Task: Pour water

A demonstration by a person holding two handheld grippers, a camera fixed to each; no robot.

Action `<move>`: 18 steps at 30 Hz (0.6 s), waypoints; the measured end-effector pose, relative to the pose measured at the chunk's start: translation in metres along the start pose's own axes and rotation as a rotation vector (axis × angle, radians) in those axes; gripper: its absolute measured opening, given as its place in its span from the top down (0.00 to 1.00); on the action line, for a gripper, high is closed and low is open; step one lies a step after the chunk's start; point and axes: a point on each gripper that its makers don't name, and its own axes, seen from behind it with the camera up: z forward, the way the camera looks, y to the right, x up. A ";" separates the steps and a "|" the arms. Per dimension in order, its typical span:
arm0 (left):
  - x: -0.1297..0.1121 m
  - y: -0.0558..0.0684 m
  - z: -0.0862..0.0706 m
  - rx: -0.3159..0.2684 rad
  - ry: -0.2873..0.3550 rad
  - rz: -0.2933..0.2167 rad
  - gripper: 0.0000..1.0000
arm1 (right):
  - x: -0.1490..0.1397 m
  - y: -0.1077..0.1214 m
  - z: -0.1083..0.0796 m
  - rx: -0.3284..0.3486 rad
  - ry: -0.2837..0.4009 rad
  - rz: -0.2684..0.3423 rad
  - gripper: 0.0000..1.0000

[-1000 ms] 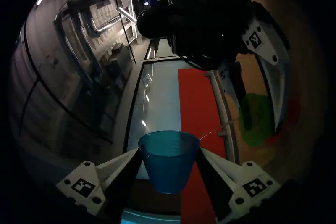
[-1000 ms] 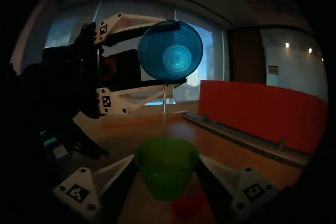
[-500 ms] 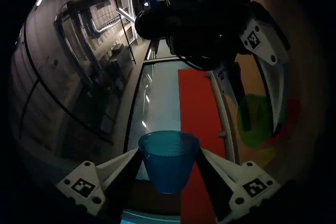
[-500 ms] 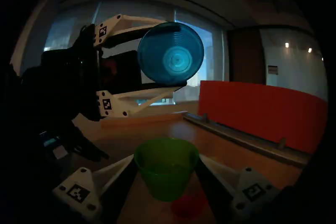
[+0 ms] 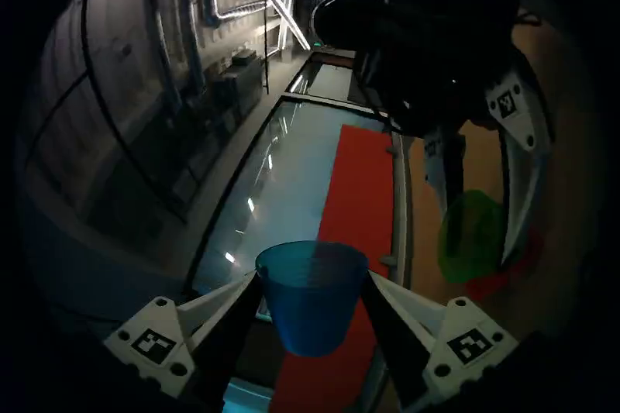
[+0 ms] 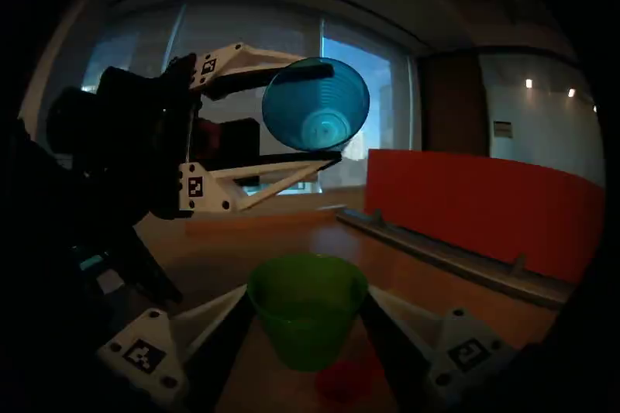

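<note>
Blue cup on its side, green cup upright.

My left gripper clamps the blue cup; in the right gripper view its long axis lies near-horizontal, mouth toward that camera, higher and farther off than the green cup. My right gripper grasps that one, mouth up, over the wooden table. Dim light hides any water inside either.

Blue cup: translucent blue is recorded. Green cup: translucent green. Left gripper and right gripper: white, marked with black-and-white square markers. Panel: red is noted. Table: brown wood tone.
</note>
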 end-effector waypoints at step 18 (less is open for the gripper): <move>-0.034 0.002 -0.003 -0.023 -0.046 -0.576 0.15 | 0.002 0.003 0.000 -0.010 0.001 -0.001 0.10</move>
